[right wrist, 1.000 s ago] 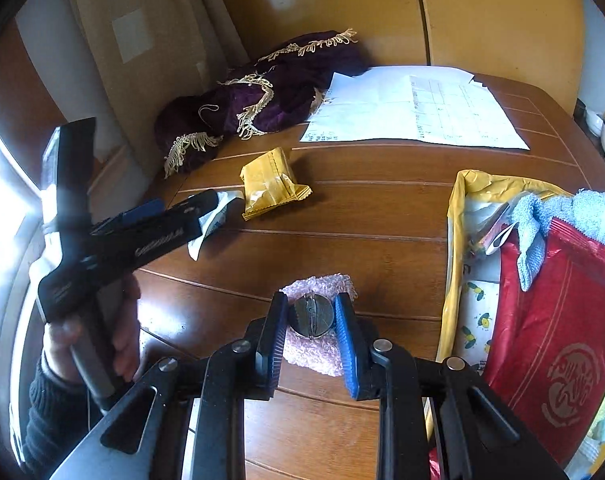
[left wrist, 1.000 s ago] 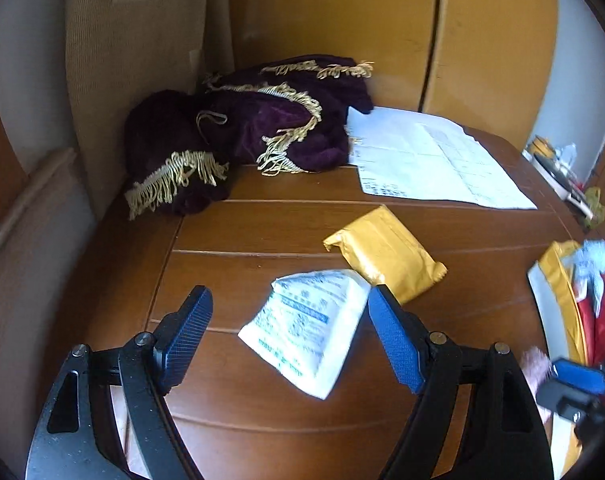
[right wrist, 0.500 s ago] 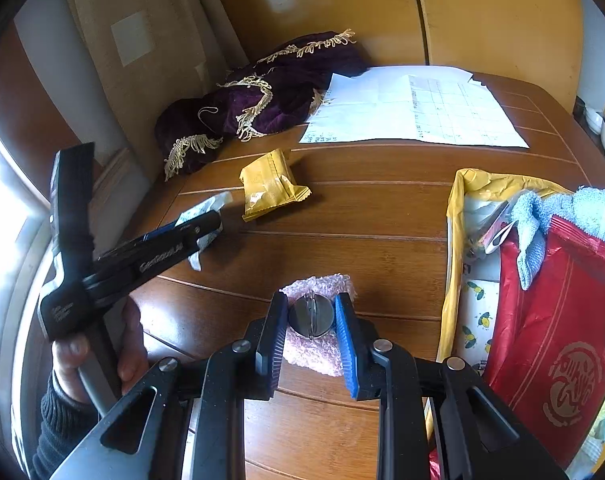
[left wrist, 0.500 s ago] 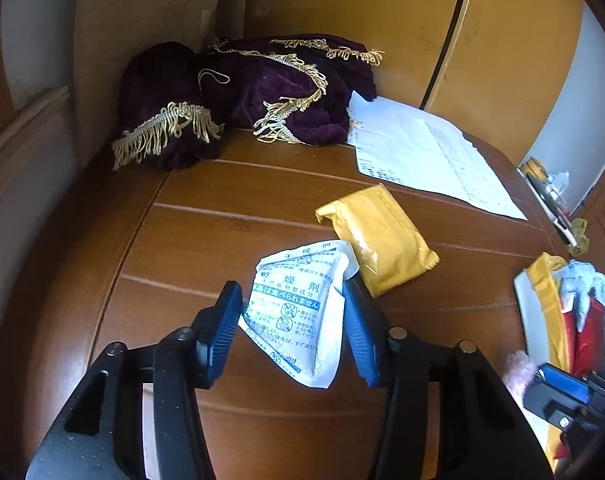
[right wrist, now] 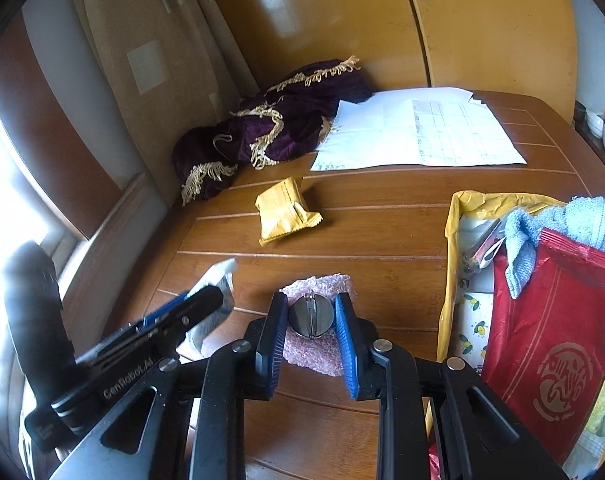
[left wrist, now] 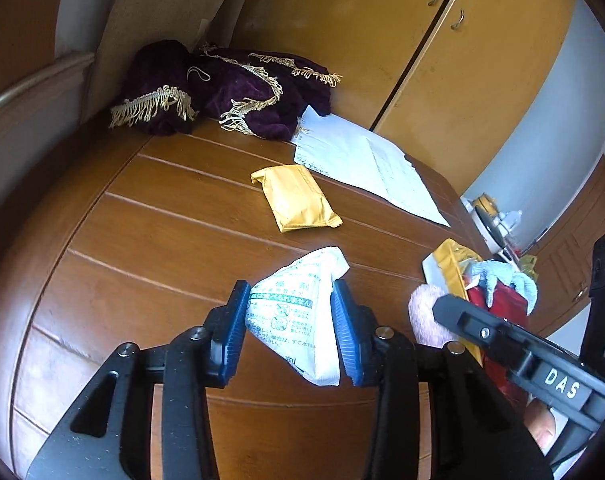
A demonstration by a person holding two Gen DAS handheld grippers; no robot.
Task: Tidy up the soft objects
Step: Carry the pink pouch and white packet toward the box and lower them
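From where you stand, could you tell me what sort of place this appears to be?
Probably a room in a home: a wooden table against yellow cupboard doors, with a fringed purple velvet cloth and a curtain beside a window.

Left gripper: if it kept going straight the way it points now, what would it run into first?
The left gripper, shut on the white packet, points toward the yellow packet on the table; probably that comes first, though depth is unclear.

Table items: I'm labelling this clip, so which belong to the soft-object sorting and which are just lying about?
Job:
white sachet in left claw
pink pouch with metal clasp in right claw
yellow packet
yellow bag of soft goods

Lying about:
paper sheets
purple fringed cloth
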